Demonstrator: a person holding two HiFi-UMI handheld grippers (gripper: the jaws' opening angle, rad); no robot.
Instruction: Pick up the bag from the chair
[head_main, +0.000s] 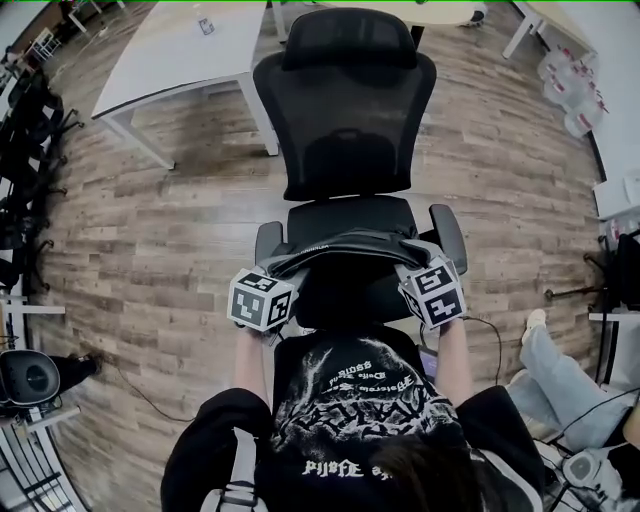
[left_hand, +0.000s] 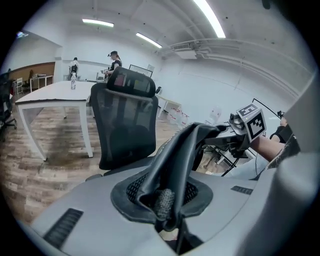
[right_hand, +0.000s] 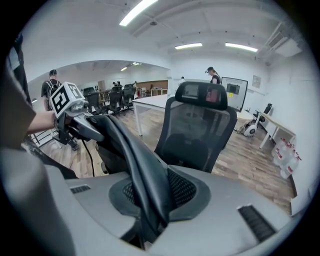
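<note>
Closest in, the person's black printed top (head_main: 350, 410) fills the bottom of the head view, and directly beyond it stands the black mesh office chair (head_main: 345, 110), its backrest facing the person. Over the front edge of the chair's seat hangs the bag (head_main: 345, 245), a dark, soft, leathery thing stretched out sideways between the two tools, its top edge pulled into a taut ridge. At the chair's left armrest, the left gripper (left_hand: 165, 205) has its jaws pinched hard on a fold of the bag's edge. At the chair's right armrest, the right gripper (right_hand: 150, 200) is likewise clamped on the opposite end of that edge. The grasp looks done on both sides and the bag seems to be carried by the grippers and not by the seat. Whether its underside is fully clear of the cushion cannot be told, so what remains is to lift it away.
</note>
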